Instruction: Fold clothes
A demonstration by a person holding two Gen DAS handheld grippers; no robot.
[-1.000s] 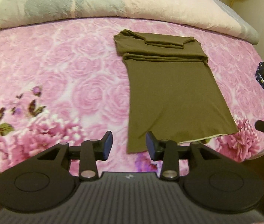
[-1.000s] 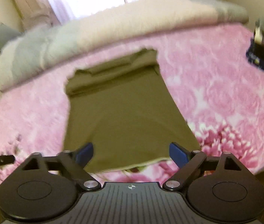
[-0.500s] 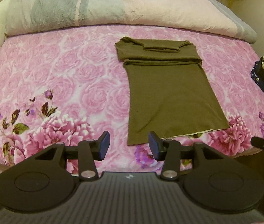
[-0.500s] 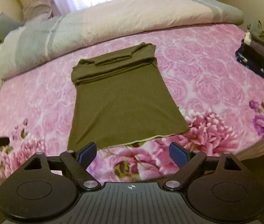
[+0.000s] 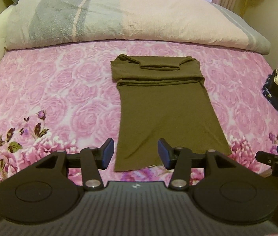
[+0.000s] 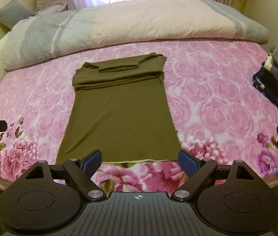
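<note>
Both grippers, left gripper (image 5: 134,154) and right gripper (image 6: 140,162), have fingers spread wide, holding nothing; we'd pinch the soft, floppy olive shirt (image 6: 119,114) at its hem corners.

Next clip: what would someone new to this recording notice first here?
The olive-green garment lies flat mid-bed on the pink rose-print bedspread, its top end already folded over toward the rolled duvet. Both grippers, left gripper and right gripper, hover open near its lower hem, holding nothing. A stack of folded clothes sits at the bed's right edge.
</note>
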